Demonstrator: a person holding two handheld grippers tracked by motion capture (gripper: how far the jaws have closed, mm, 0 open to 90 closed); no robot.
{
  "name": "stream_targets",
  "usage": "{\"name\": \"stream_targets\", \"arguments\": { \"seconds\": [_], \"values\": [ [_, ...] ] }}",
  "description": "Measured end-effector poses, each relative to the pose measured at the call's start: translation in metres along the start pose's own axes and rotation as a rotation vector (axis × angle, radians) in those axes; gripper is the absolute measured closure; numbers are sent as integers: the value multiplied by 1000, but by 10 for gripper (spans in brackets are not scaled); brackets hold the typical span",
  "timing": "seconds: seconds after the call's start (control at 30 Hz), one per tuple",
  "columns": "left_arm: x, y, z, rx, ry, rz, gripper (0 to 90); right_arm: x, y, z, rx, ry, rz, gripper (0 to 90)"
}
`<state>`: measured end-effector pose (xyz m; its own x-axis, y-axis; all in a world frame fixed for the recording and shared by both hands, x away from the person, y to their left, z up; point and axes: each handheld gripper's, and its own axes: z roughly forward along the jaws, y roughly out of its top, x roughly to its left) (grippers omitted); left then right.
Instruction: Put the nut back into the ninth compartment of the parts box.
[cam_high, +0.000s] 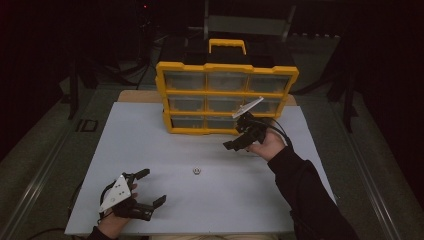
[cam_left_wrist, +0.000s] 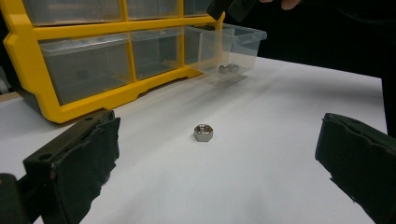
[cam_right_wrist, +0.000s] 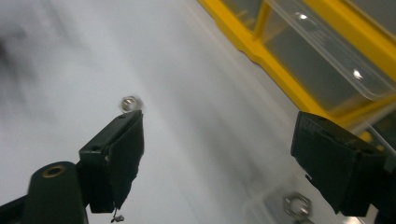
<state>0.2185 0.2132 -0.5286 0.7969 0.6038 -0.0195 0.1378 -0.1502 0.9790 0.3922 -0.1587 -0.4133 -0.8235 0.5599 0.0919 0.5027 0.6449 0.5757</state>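
Note:
A single steel hex nut (cam_high: 196, 171) (cam_left_wrist: 203, 132) (cam_right_wrist: 130, 102) lies on the white table top (cam_high: 150, 145). Behind it stands a yellow organizer (cam_high: 226, 95) (cam_left_wrist: 28, 56) (cam_right_wrist: 280, 70) with clear drawers. Its lower right drawer (cam_left_wrist: 243, 44) is pulled out and holds two nuts (cam_left_wrist: 229, 68). My right gripper (cam_high: 236, 135) (cam_right_wrist: 222, 135) hangs open just above that drawer with nothing between its jaws; its tip also shows in the left gripper view (cam_left_wrist: 231, 7). My left gripper (cam_high: 152, 186) (cam_left_wrist: 219, 154) rests open near the front left, pointing at the loose nut.
The organizer's yellow handle (cam_high: 227, 46) sticks up at the back. The table's front edge (cam_high: 200, 232) runs close to my left hand. Dark floor and stands surround the table. Another nut (cam_right_wrist: 297, 205) shows blurred below my right jaws.

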Motion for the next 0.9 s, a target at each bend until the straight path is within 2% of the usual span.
{"name": "stream_targets", "arguments": {
  "seconds": [0.27,0.6,0.77,0.9],
  "values": [
    [0,0,0,-1,0,-1,0,12,7,15,-9,32,-32,202],
    [0,0,0,-3,-2,-1,0,25,11,38,4,79,-67,224],
    [0,0,0,-3,-1,-2,0,33,9,51,-4,109,-93,276],
    [0,0,0,-3,-2,-2,0,40,6,65,13,132,-99,306]
  ]
}}
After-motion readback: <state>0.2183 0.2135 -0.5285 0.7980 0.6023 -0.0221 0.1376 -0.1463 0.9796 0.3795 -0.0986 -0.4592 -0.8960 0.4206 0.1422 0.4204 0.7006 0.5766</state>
